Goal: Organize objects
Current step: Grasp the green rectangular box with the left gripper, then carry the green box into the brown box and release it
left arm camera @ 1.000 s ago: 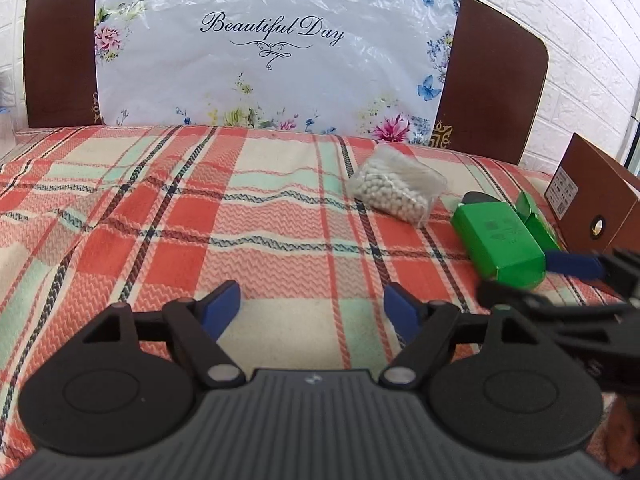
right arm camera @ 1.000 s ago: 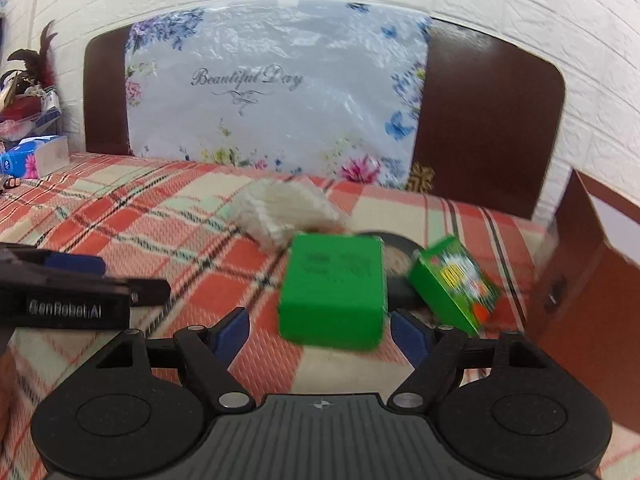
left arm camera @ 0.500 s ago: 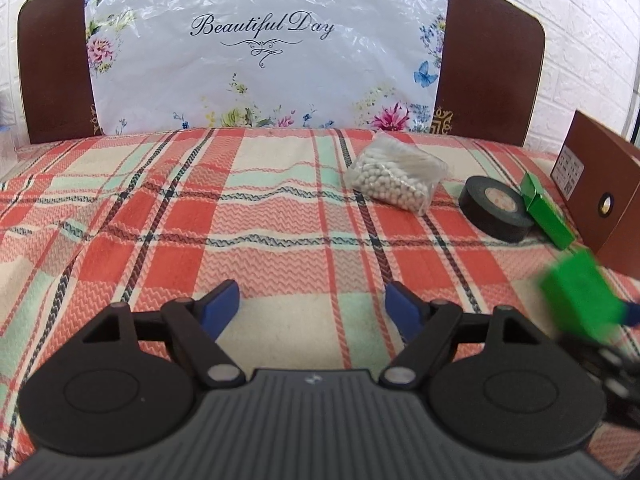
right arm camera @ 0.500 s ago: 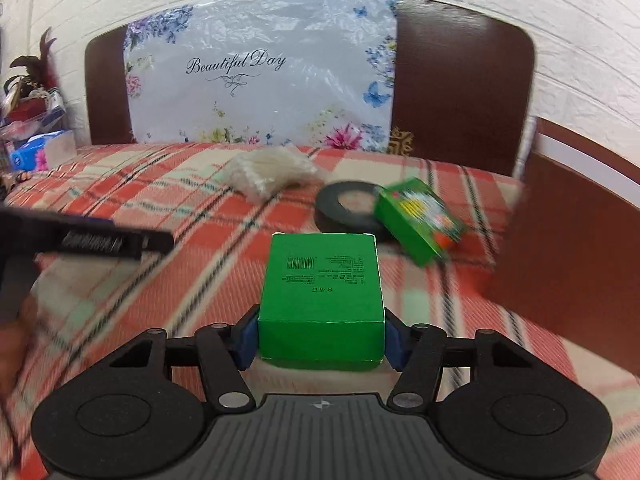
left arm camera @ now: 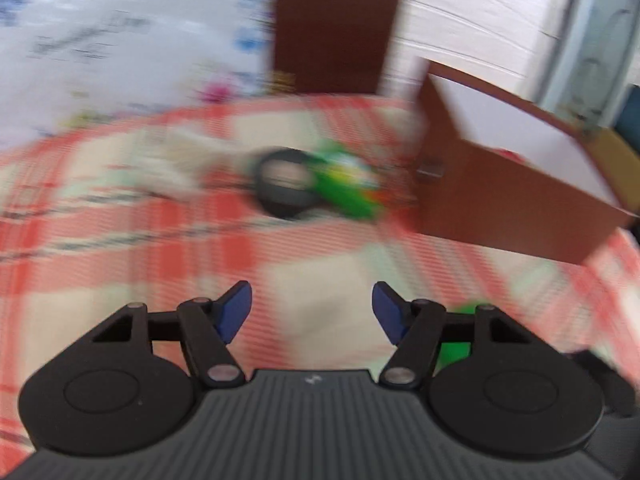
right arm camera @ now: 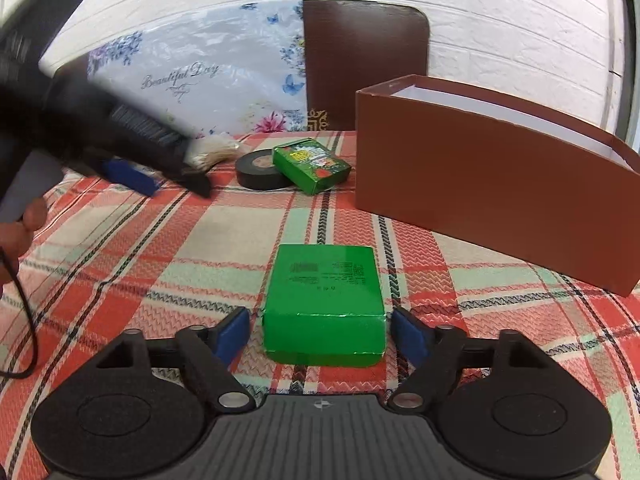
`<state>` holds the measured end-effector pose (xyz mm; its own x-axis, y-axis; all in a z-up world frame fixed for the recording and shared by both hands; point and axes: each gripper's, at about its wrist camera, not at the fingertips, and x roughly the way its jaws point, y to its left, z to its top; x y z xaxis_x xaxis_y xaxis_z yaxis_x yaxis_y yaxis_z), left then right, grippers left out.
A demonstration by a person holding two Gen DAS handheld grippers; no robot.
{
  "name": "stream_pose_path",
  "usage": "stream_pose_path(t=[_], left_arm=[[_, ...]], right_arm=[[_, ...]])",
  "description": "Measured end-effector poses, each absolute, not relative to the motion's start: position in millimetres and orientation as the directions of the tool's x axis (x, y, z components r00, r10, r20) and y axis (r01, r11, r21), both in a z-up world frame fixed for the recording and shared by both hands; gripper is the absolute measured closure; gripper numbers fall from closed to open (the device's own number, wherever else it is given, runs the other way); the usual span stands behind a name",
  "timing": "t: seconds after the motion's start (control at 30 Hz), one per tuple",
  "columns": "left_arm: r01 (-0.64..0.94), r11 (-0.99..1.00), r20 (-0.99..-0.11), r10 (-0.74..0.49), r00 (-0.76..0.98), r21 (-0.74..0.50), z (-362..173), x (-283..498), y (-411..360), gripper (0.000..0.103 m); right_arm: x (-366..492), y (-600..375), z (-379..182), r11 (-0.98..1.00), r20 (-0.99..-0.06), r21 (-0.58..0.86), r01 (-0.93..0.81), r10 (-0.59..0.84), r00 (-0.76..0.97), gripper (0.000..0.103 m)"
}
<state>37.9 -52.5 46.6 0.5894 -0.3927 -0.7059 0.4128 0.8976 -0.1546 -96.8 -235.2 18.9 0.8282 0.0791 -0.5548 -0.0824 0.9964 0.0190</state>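
Note:
A plain green box (right arm camera: 324,304) lies flat on the plaid cloth between the fingers of my right gripper (right arm camera: 320,332). Its jaws are opening and a small gap shows on each side of the box. A sliver of the same green box (left arm camera: 456,350) shows behind my left gripper (left arm camera: 312,308), whose jaws are closing with nothing between them. Farther back, a black tape roll (right arm camera: 260,174) touches a small printed green box (right arm camera: 312,164), with a bag of white beads (right arm camera: 216,150) behind them. The left wrist view is blurred; the tape roll (left arm camera: 286,188) lies ahead of it.
An open-topped brown box (right arm camera: 480,184) with a white inside stands at the right, close to the printed box. A dark headboard (right arm camera: 364,64) and a floral plastic sheet (right arm camera: 192,80) back the bed. A hand (right arm camera: 16,232) and a cable are at the left edge.
The right gripper, shut on the plain green box half a second ago, has set it on the cloth and let go. The left gripper has swung right, toward the tape roll and brown box.

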Motion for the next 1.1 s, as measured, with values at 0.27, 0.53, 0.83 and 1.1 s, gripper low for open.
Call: stream_pose_path(t=[0.27, 0.53, 0.83, 1.1], left_arm=[[0.468, 0.849, -0.777, -0.462, 0.429, -0.246, 15.5, 19.5, -94.1, 0.034], [0.544, 0.803, -0.762, -0.506, 0.405, -0.245, 43.9, 16.5, -110.8, 0.062], [0.692, 0.721, -0.648, -0.549, 0.528, -0.047, 120.6, 18.7, -165.8, 0.062], [0.741, 0.671, -0.614, -0.597, 0.517, -0.028, 128.4, 49.7, -231.5, 0.062]], right_arm=[[-94.7, -248.8, 17.1, 0.994, -0.549, 0.082, -0.068, 0.102, 0.829, 0.027], [-96.7, -253.7, 24.0, 0.99, -0.486, 0.114, -0.08, 0.126, 0.865, 0.045], [-85.3, -280.2, 76.4, 1.0, -0.249, 0.025, -0.009, 0.015, 0.969, 0.045], [-34.3, -340.1, 97.5, 0.993, -0.217, 0.045, 0.11, -0.097, 0.971, 0.045]])
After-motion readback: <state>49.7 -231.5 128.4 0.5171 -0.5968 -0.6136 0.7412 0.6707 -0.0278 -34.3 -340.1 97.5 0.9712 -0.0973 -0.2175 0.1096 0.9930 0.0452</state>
